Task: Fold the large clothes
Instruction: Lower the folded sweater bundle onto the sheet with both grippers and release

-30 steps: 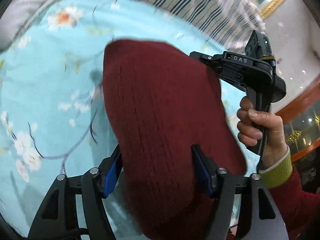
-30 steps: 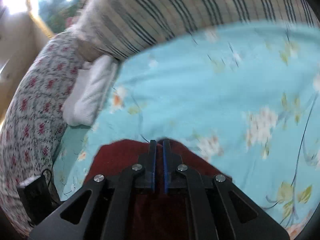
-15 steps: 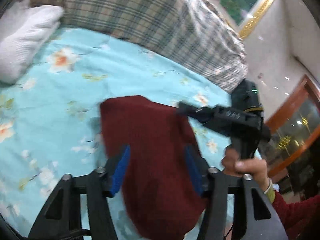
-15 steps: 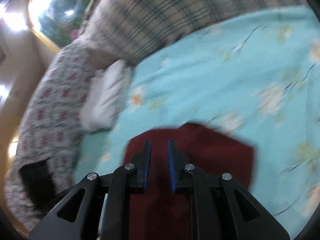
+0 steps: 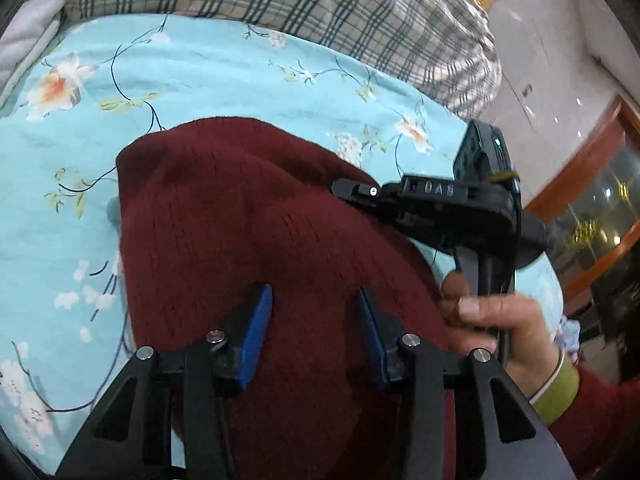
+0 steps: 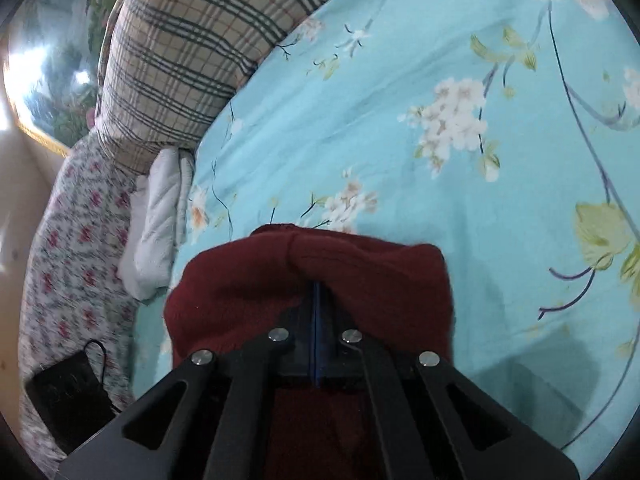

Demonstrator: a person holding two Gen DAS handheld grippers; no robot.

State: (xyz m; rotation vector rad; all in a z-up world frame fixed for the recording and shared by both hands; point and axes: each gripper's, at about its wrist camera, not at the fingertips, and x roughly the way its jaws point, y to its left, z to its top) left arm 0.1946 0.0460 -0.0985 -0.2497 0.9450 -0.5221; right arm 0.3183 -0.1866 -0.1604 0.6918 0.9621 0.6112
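Note:
A dark red knit sweater (image 5: 248, 232) lies folded on a light blue floral bedsheet (image 5: 224, 76). My left gripper (image 5: 314, 312) is open, its blue pads (image 5: 256, 328) spread just above the near part of the sweater, holding nothing. My right gripper (image 6: 317, 292) has its jaws shut together with the sweater's (image 6: 360, 280) edge bunched over their tips. In the left wrist view the right gripper's black body (image 5: 448, 204) reaches over the sweater's right edge, held by a hand (image 5: 500, 328).
A plaid pillow (image 5: 320, 8) lies along the far side of the bed. A white quilted pillow (image 6: 160, 216) and a flowered cloth (image 6: 68, 264) lie at the side. A black box with a cord (image 6: 68, 404) sits on the flowered cloth.
My right gripper has gone from slightly open to shut at the sweater's edge. My left gripper stayed open and dropped closer over the sweater. The sweater has settled on the sheet.

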